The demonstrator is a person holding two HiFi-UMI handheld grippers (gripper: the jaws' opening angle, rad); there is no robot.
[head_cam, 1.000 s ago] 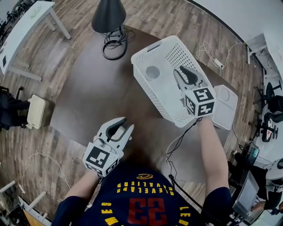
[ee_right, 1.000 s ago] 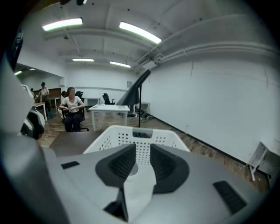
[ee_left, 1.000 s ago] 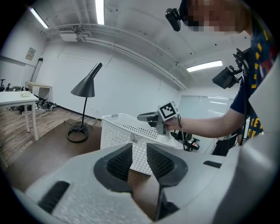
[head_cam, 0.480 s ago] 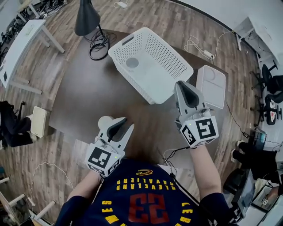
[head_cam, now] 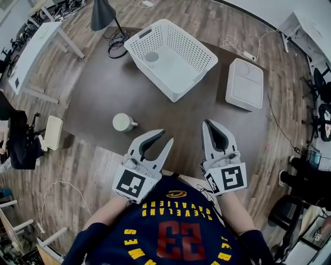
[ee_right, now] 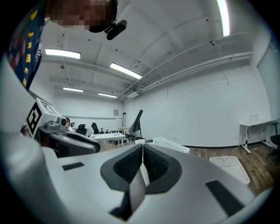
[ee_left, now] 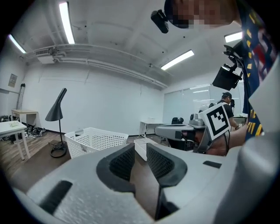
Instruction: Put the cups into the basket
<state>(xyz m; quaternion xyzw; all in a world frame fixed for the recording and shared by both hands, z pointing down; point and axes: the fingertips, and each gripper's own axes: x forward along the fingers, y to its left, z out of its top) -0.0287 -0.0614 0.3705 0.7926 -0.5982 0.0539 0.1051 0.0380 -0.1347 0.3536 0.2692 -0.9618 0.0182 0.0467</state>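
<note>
While one pale cup [head_cam: 152,57] already sits in the white perforated plastic basket [head_cam: 199,49] at the desk's far edge, a second one is not yet in. This white ceramic mug [head_cam: 123,122] stands on the dark brown desk [head_cam: 98,88] close to its left edge, well apart from the basket.

Both tools hang over the near edge. The left gripper [head_cam: 166,137] has its jaws a little apart with nothing between them. The right gripper [head_cam: 208,124] has just been closing its jaws, which now meet pad to pad on nothing.

My worry is the mug's place. With so narrow a gap, the left jaws could strike its wall rather than straddle it and shove it toward the left edge and off. The basket looks light and might slide if a cup is dropped against its rim. From here I cannot be sure whether the cup inside stands upright.

At the desk's right edge lies a flat white rectangular lid [head_cam: 244,84]. Beyond the far left corner a black cone-shaded floor lamp [head_cam: 102,10] stands among cables [head_cam: 117,45] on the wood-plank floor [head_cam: 77,160].
</note>
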